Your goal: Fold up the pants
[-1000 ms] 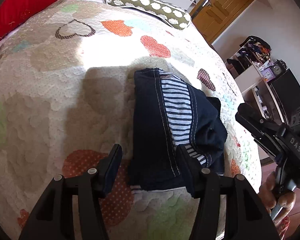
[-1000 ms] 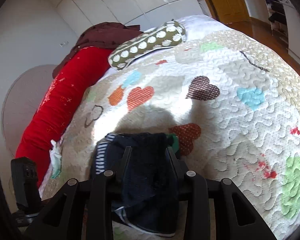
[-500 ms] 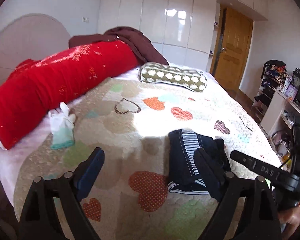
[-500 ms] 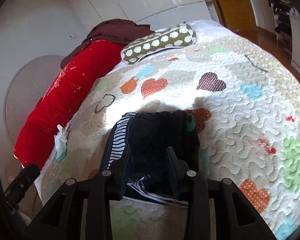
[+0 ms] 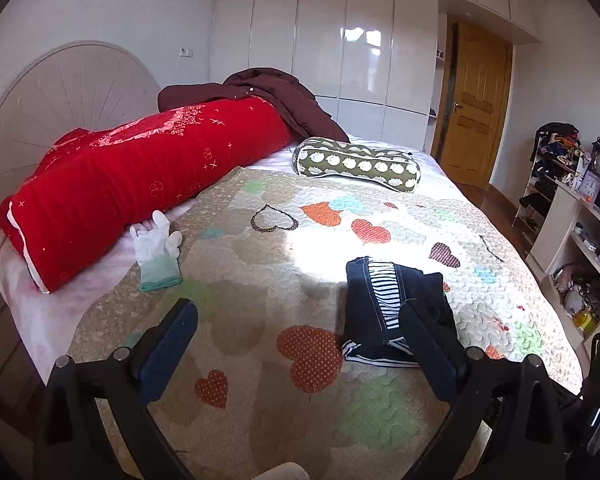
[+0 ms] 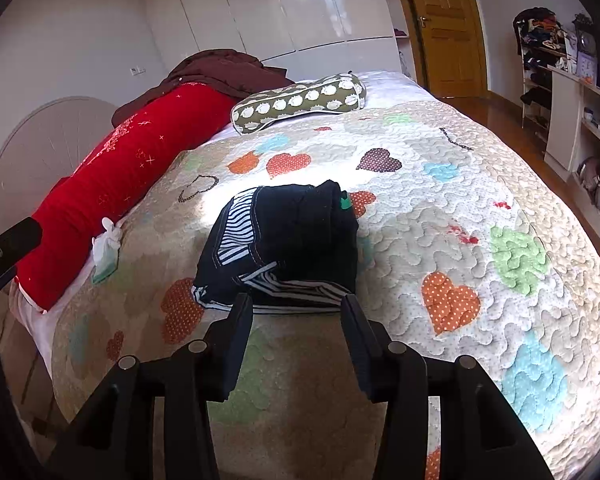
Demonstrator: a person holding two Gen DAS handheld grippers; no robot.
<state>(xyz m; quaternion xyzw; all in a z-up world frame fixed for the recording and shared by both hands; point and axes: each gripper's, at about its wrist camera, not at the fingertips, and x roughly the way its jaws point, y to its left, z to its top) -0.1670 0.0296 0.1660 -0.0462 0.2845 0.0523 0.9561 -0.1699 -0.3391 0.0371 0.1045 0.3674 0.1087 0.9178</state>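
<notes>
So the pants are folded into a dark navy bundle with a striped lining showing, sitting on the heart-patterned quilt around the middle of the bed. Left claw is spread wide with nothing in it, right claw is partly open and empty just near of the bundle. White glove lies far left by the red bolster.

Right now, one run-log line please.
pants: folded on quilt | left hand-held gripper: open, clear | right hand-held gripper: open, clear
</notes>
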